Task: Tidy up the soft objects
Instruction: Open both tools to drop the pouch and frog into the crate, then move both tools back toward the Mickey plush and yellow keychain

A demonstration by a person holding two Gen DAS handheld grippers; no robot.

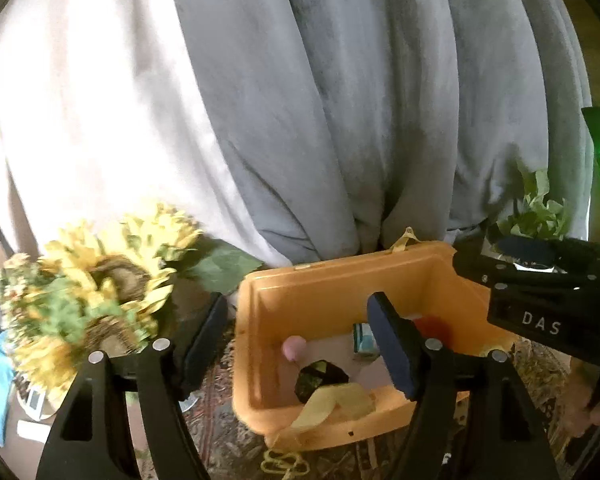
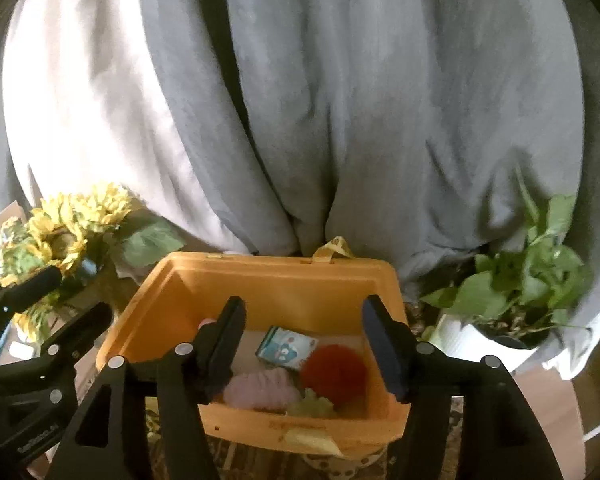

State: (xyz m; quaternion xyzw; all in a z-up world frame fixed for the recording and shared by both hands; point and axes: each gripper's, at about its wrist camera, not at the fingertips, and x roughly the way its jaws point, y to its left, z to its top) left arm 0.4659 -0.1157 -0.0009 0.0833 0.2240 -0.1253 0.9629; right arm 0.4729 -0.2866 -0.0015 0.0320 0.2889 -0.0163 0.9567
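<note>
left gripper [image 1: 300, 338]: spread, empty | right gripper [image 2: 304, 340]: spread, empty | bin [image 2: 235, 276]: lower centre, holds red pompom [image 2: 334, 368], pink plush [image 2: 259, 390], small carton [image 2: 285, 348] | sunflowers [image 1: 99, 280]: lower left

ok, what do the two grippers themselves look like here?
Both match: the left gripper and the right gripper have black A-shaped finger arms with triangular cut-outs, silver round pivot bolts, and flat dark navy pads. From the left view, white "DAS" lettering shows on the right gripper's black body. No cables visible.
</note>
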